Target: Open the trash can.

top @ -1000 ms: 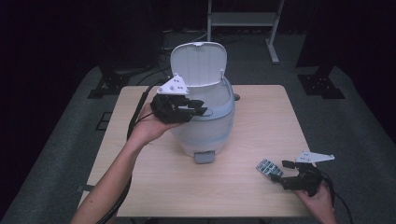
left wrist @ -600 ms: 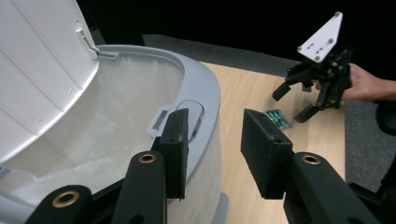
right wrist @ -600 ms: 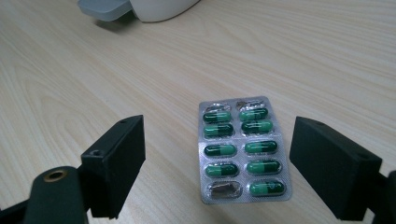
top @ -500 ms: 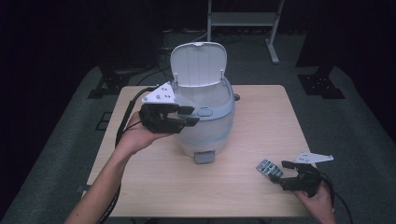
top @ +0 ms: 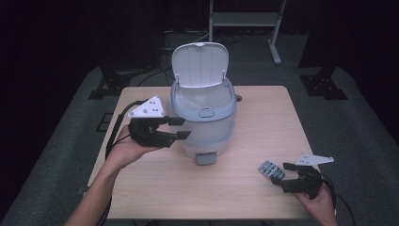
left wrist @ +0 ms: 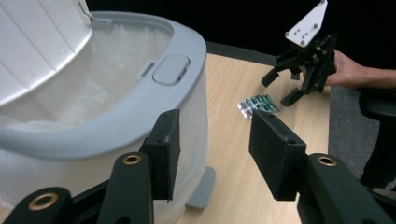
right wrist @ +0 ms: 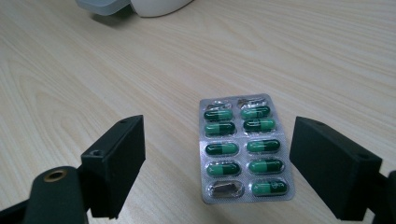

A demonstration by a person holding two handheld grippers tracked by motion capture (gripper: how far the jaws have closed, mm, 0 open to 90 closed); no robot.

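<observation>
A pale grey pedal bin [top: 202,117] stands mid-table with its white lid [top: 200,63] tipped up and a white liner inside. My left gripper [top: 182,128] hovers at the bin's front left, just outside the rim [left wrist: 154,93]. Its jaws have just been opening and nothing is between them [left wrist: 217,140]. A blister pack of green capsules [top: 271,170] lies flat on the table near the front right. My right gripper [top: 284,181] rests low beside it, open, with the pack [right wrist: 243,147] between its spread jaws [right wrist: 224,158] and untouched.
The bin's grey foot pedal [top: 205,158] sticks out toward the front edge of the wooden table [top: 155,188]. From the left gripper view, the right gripper [left wrist: 279,89] and the pack [left wrist: 258,103] lie beyond the bin. A metal rack stands behind the table.
My left gripper has drawn back from over the bin's rim, leftward and lower, and its jaws stand wider. The right gripper and the blister pack have not moved.
</observation>
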